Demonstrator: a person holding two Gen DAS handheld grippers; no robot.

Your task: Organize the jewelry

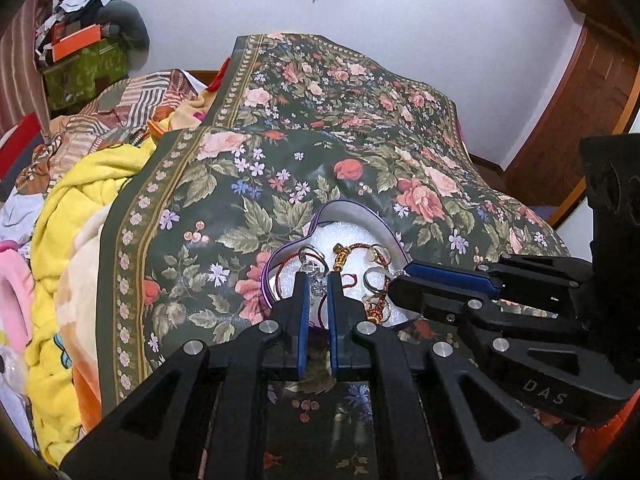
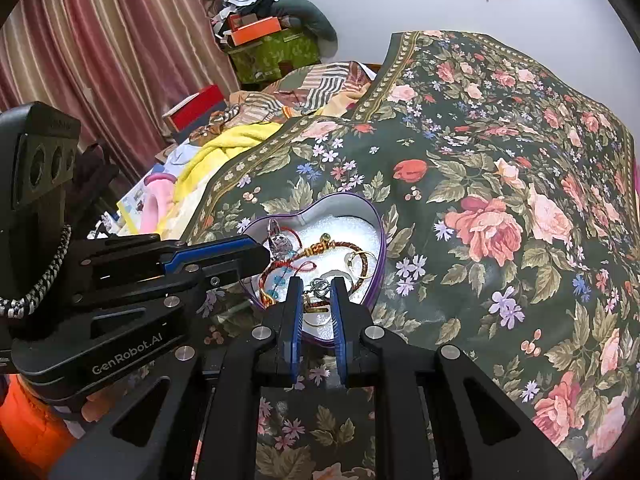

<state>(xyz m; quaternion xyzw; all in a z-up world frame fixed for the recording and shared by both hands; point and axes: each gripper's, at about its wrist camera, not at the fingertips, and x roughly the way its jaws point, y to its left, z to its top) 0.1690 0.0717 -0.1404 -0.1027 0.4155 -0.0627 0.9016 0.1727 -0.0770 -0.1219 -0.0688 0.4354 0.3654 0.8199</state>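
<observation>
A heart-shaped purple tin (image 1: 362, 209) (image 2: 382, 236) with white foam lining sits on the floral bedspread and holds several pieces: red cord bracelets (image 2: 304, 266), a gold-beaded braided bracelet (image 2: 326, 246), rings (image 2: 360, 260) and a silver charm (image 2: 280, 244). My left gripper (image 1: 318, 280) is over the tin's near-left part, fingers narrowly apart around a clear crystal piece (image 1: 314, 270). My right gripper (image 2: 316, 286) is over the tin's near edge, fingers slightly apart around a silver ring (image 2: 320, 285). Each gripper shows from the side in the other view.
The dark green floral bedspread (image 2: 480, 160) covers a raised bed. A yellow blanket (image 1: 80, 208), patterned bedding and a pink item (image 2: 158, 200) lie to the left. Boxes and clothes are piled by the striped curtain (image 2: 100, 40). A wooden door (image 1: 592, 92) stands at right.
</observation>
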